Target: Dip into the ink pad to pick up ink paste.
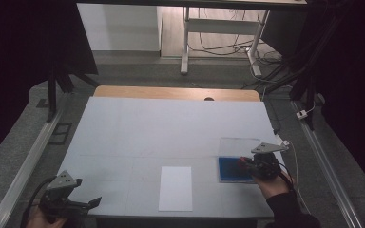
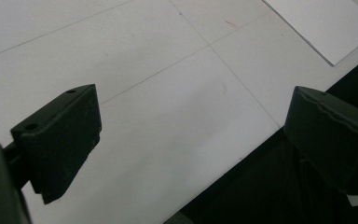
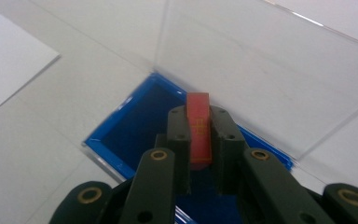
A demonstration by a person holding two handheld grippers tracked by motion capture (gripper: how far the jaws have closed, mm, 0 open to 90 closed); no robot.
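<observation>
My right gripper (image 3: 199, 122) is shut on a small flat red block (image 3: 198, 126) and holds it just above the blue floor of a clear box (image 3: 140, 116). In the high view that box (image 1: 228, 170) lies at the table's right with its clear lid (image 1: 237, 145) standing up behind it, and the right gripper (image 1: 243, 163) reaches in from the near right. My left gripper (image 1: 94, 203) hangs open at the table's near left corner. Its jaws stand wide apart over the table's front edge with nothing between them, as the left gripper view (image 2: 191, 140) shows.
A white sheet of paper (image 1: 176, 188) lies near the front edge between the grippers, and its corner (image 2: 326, 28) shows ahead of the left gripper. The white tabletop (image 1: 171, 128) stretches back to a wooden strip (image 1: 176, 92). Metal rails run along both sides.
</observation>
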